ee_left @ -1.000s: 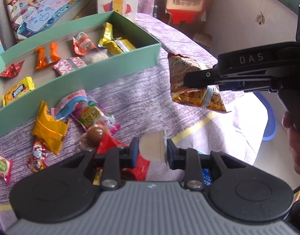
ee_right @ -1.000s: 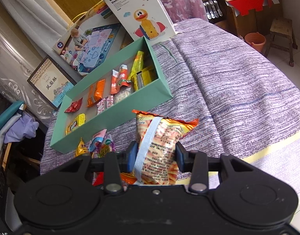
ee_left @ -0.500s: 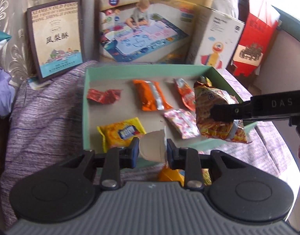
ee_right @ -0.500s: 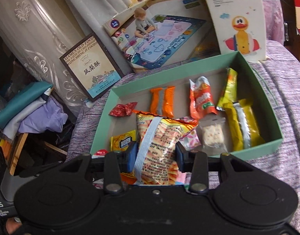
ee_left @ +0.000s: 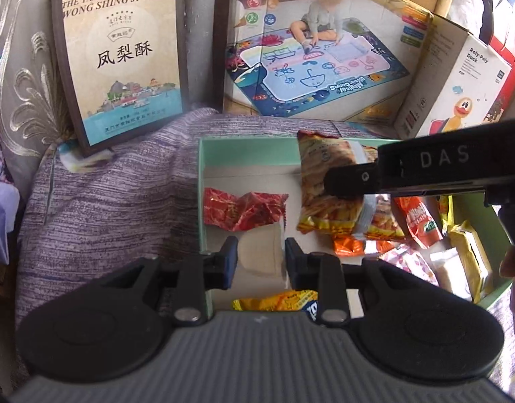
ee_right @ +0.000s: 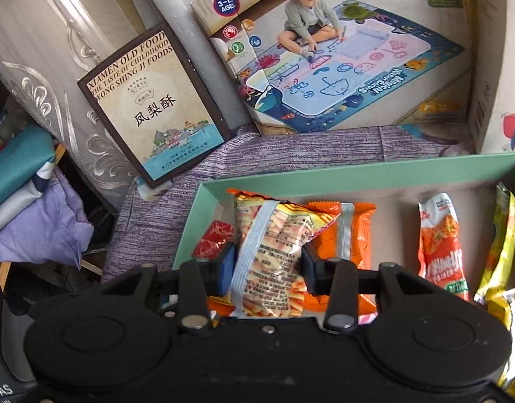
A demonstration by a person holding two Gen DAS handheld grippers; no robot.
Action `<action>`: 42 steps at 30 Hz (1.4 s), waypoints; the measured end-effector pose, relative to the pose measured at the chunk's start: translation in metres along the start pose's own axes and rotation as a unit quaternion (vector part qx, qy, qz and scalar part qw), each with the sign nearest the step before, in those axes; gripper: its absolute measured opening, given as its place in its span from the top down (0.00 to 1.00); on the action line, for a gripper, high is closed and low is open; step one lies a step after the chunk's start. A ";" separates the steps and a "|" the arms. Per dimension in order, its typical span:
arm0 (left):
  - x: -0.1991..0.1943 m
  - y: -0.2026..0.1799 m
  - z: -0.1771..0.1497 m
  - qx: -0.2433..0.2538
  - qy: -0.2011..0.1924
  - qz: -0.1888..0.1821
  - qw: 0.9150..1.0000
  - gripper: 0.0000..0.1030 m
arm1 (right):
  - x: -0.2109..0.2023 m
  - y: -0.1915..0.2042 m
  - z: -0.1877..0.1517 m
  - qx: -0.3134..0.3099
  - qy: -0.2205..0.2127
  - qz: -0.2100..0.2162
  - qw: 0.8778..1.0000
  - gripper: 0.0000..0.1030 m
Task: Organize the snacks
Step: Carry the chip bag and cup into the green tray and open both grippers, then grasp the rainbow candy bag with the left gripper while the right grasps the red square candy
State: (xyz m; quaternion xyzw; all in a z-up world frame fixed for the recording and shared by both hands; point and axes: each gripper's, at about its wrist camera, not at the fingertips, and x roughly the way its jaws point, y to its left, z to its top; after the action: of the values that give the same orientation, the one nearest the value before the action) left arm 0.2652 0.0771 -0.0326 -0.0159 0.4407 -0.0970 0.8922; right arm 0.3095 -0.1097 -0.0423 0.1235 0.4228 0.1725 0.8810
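Jaws on both grippers have just been easing wider, each with a snack between them: the right gripper (ee_right: 267, 273) is flanking an orange-and-yellow chip bag (ee_right: 272, 262), the left gripper (ee_left: 260, 258) a small beige wrapped sweet (ee_left: 261, 256); whether the pads are still pressing is unclear. Both snacks are hanging over the left end of the green box (ee_left: 201, 181). Lying beneath are a red wrapper (ee_left: 244, 209), orange packets (ee_right: 349, 235) and a yellow pack (ee_left: 277, 303). A pastry box (ee_left: 120, 53) and play-mat box (ee_left: 321, 57) are standing behind. A second ago, both grippers were still outside the box, over the purple cloth (ee_left: 106, 208).
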 end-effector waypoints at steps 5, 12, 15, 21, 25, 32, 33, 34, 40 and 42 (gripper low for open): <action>-0.004 -0.008 -0.002 0.014 -0.039 0.037 0.998 0.02 | 0.002 -0.007 0.003 0.010 -0.020 0.001 1.000 0.04; -0.011 -0.012 -0.008 0.004 -0.026 0.025 0.999 0.00 | -0.014 -0.015 -0.009 0.011 -0.016 -0.007 1.000 0.00; -0.021 -0.016 -0.015 -0.001 -0.024 0.021 0.999 0.00 | -0.027 -0.015 -0.018 0.008 -0.015 -0.012 1.000 0.00; -0.048 -0.025 -0.040 0.002 -0.018 0.011 1.000 0.00 | -0.062 -0.017 -0.043 0.004 -0.014 -0.008 1.000 0.00; -0.067 -0.032 -0.064 -0.004 -0.009 0.001 1.000 0.00 | -0.089 -0.018 -0.068 0.005 -0.013 -0.002 1.000 0.00; -0.093 -0.053 -0.117 0.009 0.017 -0.013 1.000 0.00 | -0.123 -0.027 -0.122 0.009 0.004 -0.011 1.000 0.00; -0.096 -0.056 -0.125 0.014 0.022 -0.015 1.000 0.00 | -0.126 -0.030 -0.130 0.012 0.009 -0.011 1.000 0.00; -0.098 -0.058 -0.132 0.018 0.027 -0.017 0.999 0.00 | -0.129 -0.033 -0.139 0.016 0.012 -0.012 1.000 0.00; -0.102 -0.073 -0.175 0.040 0.059 -0.019 0.997 0.00 | -0.141 -0.055 -0.185 0.044 0.037 -0.020 0.998 0.00; -0.102 -0.075 -0.185 0.044 0.064 -0.017 0.997 0.00 | -0.142 -0.061 -0.197 0.053 0.044 -0.022 0.997 0.00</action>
State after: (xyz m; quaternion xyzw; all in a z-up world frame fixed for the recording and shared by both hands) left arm 0.0469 0.0336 -0.0568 0.0220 0.4923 -0.1321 0.8600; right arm 0.0837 -0.2086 -0.0855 0.1528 0.4722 0.1360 0.8574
